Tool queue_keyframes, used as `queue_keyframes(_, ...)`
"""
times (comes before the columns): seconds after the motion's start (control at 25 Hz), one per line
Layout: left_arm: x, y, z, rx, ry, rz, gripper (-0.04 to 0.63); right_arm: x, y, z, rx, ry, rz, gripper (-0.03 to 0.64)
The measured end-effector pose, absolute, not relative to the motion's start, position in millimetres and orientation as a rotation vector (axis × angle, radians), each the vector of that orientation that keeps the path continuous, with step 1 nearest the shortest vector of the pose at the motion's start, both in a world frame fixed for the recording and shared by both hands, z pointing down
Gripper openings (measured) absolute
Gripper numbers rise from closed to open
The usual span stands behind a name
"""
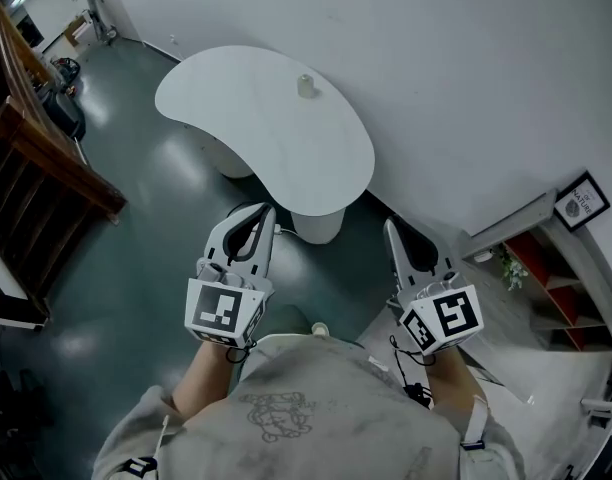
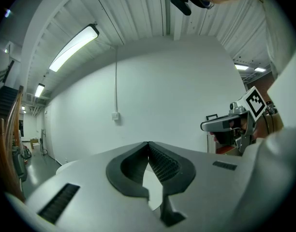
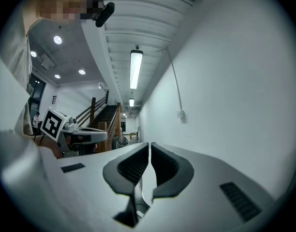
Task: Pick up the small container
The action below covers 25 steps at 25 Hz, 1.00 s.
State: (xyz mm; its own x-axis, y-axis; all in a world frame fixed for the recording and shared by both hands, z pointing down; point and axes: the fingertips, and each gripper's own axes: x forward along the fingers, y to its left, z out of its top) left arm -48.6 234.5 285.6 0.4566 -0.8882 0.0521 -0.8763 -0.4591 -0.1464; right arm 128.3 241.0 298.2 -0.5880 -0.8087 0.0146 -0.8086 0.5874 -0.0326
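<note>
The small container (image 1: 306, 86), pale and squat, stands near the far edge of a white kidney-shaped table (image 1: 246, 108). It appears only in the head view. My left gripper (image 1: 267, 208) is held in front of the person's chest, short of the table's near end, with its jaws together and nothing between them (image 2: 148, 143). My right gripper (image 1: 390, 223) is level with it on the right, jaws closed to a thin slit and empty (image 3: 149, 144). Each gripper shows in the other's view: the right gripper (image 2: 230, 124) and the left gripper (image 3: 85, 135).
A dark wooden staircase railing (image 1: 36, 168) runs along the left. A low shelf with red compartments (image 1: 556, 278), a framed picture (image 1: 583, 201) and a small plant (image 1: 506, 265) stand at the right against the white wall. The floor (image 1: 136, 268) is dark and glossy.
</note>
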Motion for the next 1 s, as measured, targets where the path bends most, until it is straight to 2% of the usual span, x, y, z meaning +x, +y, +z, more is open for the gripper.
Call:
queue_keyframes(0.52,-59,198,295,-2.571,1.599,-0.143,0.018,129,205,312,-1.438,2.813,-0.03,0.037)
queue_keyframes(1.0,-65,116,313,-2.617,1.572,-0.164,0.018,122,130,335,-1.485,2.825,-0.087,0.037)
